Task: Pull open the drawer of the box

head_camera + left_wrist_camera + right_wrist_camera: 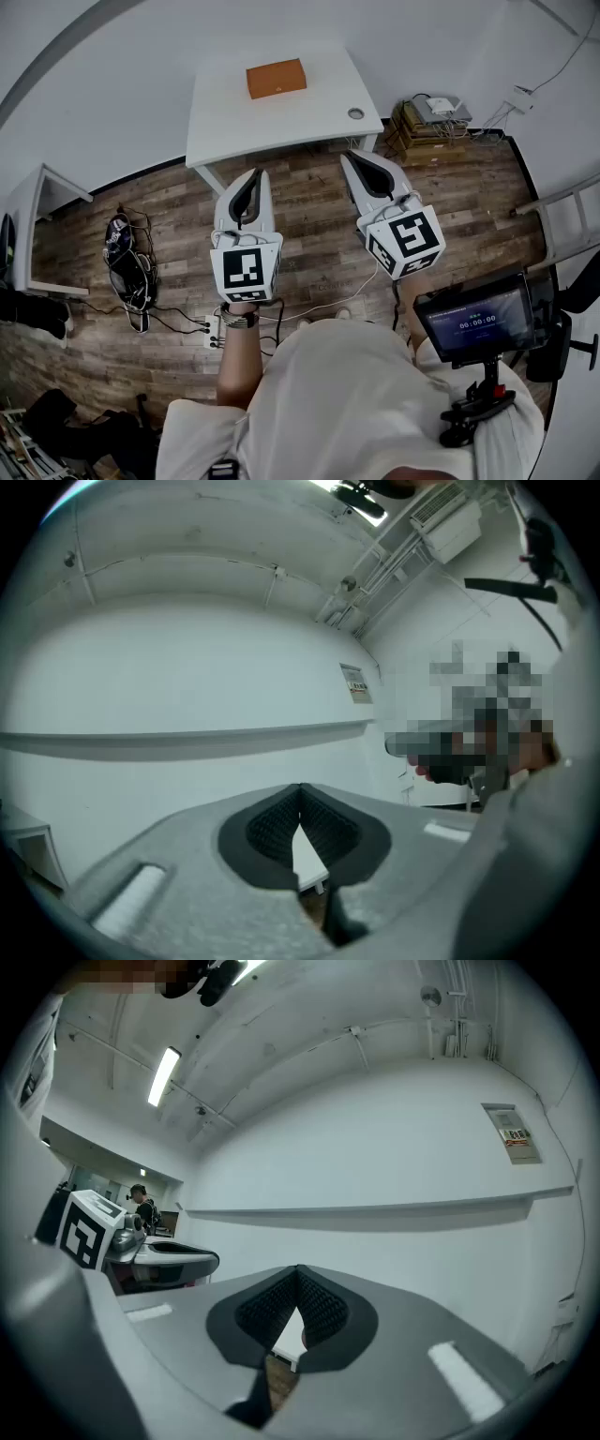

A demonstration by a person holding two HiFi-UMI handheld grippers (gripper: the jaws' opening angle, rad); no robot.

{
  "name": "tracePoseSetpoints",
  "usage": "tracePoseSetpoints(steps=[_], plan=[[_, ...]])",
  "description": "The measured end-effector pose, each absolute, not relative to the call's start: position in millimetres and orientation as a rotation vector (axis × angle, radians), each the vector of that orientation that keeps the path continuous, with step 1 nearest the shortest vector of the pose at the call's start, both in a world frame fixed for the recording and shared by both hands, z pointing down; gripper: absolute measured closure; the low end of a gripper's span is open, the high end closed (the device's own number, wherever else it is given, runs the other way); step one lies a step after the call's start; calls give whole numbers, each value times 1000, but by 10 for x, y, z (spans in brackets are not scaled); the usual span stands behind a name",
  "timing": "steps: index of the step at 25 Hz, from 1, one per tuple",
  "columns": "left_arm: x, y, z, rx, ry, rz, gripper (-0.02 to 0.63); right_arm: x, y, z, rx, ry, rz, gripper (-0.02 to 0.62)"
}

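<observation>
small screen [478, 321] with a timer of all zeros, 00:00:00, wall sign [514, 1133] with print too small to read

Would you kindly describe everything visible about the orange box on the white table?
The box is a low, rectangular, orange-brown block, material unclear. It lies flat and slightly skewed toward the far edge of the white table, touching only the tabletop. It looks shut, with nothing pulled out; no handle can be made out.
</observation>
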State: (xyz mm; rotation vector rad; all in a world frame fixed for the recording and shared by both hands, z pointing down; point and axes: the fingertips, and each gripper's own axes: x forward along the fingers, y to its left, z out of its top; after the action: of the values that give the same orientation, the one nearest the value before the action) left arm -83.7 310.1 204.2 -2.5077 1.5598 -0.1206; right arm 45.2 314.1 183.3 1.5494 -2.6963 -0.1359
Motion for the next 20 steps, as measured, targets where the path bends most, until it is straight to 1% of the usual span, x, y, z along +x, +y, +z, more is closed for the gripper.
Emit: tracePoseSetpoints(steps=[9,20], plan=[[-832,3116,2059,-2513,1559,-125,601,374,3224,1693,1511,-2772,-226,594],[-821,3143,2075,-2512,1570,-126,601,380,3257,1702,1493,-2777,-216,594]])
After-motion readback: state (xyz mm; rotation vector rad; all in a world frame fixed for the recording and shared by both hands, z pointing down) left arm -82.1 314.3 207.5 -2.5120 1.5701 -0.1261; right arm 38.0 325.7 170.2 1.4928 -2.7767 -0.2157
